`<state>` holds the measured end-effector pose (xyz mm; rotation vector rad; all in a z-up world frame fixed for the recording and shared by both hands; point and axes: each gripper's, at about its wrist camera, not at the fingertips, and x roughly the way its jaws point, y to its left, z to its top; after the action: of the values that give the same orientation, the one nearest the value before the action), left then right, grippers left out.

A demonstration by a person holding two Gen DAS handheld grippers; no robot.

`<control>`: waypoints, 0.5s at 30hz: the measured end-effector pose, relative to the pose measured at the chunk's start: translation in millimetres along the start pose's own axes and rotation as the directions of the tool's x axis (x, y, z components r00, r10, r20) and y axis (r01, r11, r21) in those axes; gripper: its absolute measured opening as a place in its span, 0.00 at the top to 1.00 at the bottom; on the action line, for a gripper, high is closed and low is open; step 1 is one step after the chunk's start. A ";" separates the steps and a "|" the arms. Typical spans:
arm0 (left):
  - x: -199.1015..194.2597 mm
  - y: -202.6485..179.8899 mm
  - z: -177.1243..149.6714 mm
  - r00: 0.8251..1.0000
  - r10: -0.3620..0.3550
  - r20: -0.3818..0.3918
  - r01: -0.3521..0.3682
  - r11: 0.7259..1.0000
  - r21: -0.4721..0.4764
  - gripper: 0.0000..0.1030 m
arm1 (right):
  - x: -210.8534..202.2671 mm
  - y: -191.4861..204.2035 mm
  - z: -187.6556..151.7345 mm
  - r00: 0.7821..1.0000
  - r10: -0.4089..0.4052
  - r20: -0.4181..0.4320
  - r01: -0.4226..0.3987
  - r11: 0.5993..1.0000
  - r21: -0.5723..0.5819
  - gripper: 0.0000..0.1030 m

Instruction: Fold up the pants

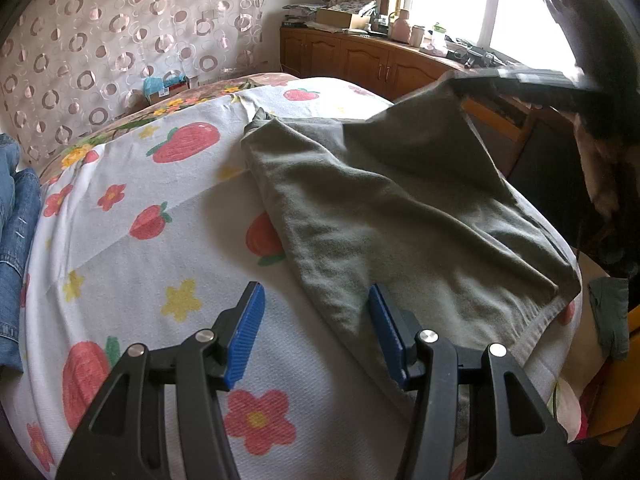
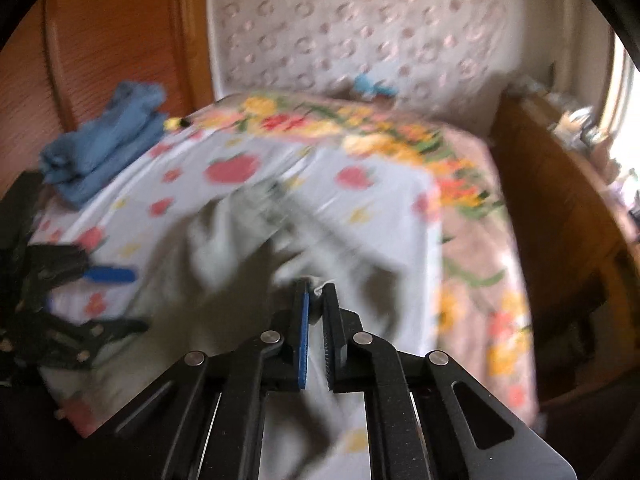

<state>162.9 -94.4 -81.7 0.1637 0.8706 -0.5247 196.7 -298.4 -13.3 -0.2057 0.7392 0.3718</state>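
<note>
The grey-green pants [image 1: 400,216] lie on the strawberry-print sheet [image 1: 132,240], one corner lifted by the right gripper [image 2: 316,292] clamped on the cloth, the left gripper [image 1: 316,312] spread wide at their near edge, folded jeans [image 2: 100,140] well apart.

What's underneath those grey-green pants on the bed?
The grey-green pants lie on a strawberry-and-flower printed sheet, partly covering one red fruit print. Whatever else lies beneath the fabric is hidden.
</note>
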 end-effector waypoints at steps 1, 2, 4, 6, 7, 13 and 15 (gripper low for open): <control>0.0 -0.1 0.0 1.000 0.000 0.000 0.000 1.000 0.000 0.48 | -0.7 -3.4 3.4 1.000 -0.028 0.009 0.028 1.000 -0.008 0.96; 0.1 -0.1 0.1 1.000 0.000 0.000 0.000 1.000 0.000 0.48 | 0.2 -10.1 8.2 0.997 -0.074 0.016 0.075 0.997 -0.018 0.96; -0.1 -0.3 -0.2 1.000 0.000 0.000 0.000 1.000 0.001 0.48 | 8.9 -24.3 12.4 0.985 -0.175 -0.004 0.175 0.984 -0.021 0.96; 0.0 -0.1 0.0 1.000 0.000 0.000 0.000 1.000 0.001 0.48 | 15.2 -35.4 10.3 0.973 -0.229 -0.017 0.229 0.973 0.000 0.96; 0.1 -0.2 0.1 1.000 0.001 0.000 -0.001 1.000 0.001 0.48 | 19.5 -38.4 7.9 0.974 -0.226 -0.031 0.227 0.974 0.004 0.96; 0.1 -0.1 0.5 1.000 0.000 0.000 0.000 1.000 0.000 0.48 | 31.6 -45.0 -5.3 0.982 -0.171 -0.081 0.177 0.982 0.063 0.52; 0.2 -0.3 0.5 1.000 0.001 0.000 -0.001 1.000 0.001 0.48 | 31.5 -43.8 -7.3 0.986 -0.143 -0.091 0.150 0.986 0.076 0.52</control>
<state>163.2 -94.8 -81.5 0.1650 0.8707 -0.5244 231.0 -332.6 -38.0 -0.1978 0.8164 0.1927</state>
